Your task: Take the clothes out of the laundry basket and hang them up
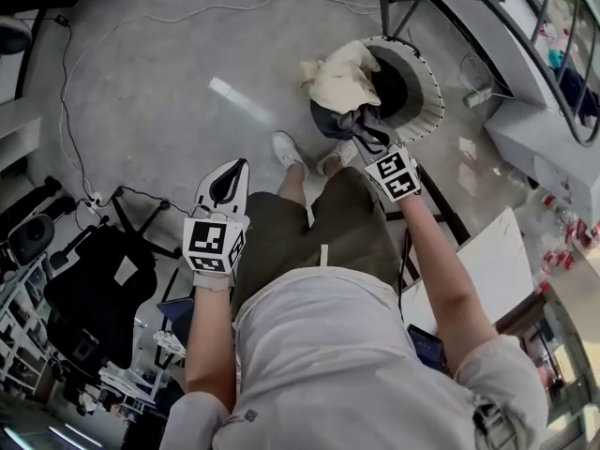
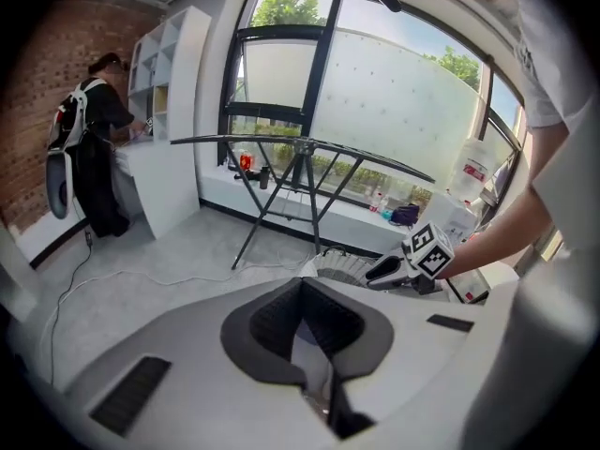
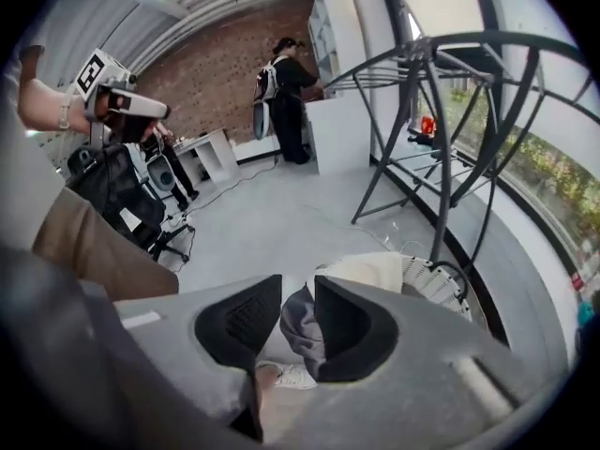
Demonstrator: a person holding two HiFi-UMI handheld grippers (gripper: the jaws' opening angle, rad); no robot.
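Observation:
A white slatted laundry basket (image 1: 429, 87) stands on the floor ahead of me. A cream garment (image 1: 345, 75) is draped over its near rim, and a dark grey garment (image 1: 334, 120) hangs below that. My right gripper (image 1: 364, 139) points down just above the grey garment (image 3: 298, 322). Its jaws stand apart, and the cloth shows through the gap without being pressed. The cream garment (image 3: 364, 272) and the basket (image 3: 439, 284) lie just beyond. My left gripper (image 1: 226, 182) hangs over bare floor to the left, shut and empty (image 2: 302, 324). The black drying rack (image 2: 300, 162) stands behind the basket.
The rack's legs (image 1: 382, 3) rise beside the basket. My own shoes (image 1: 287, 148) are close to it. A black office chair (image 1: 94, 289) and cables (image 1: 64, 111) lie at left, a white board (image 1: 492, 261) at right. A person (image 2: 94, 153) stands at far white shelves.

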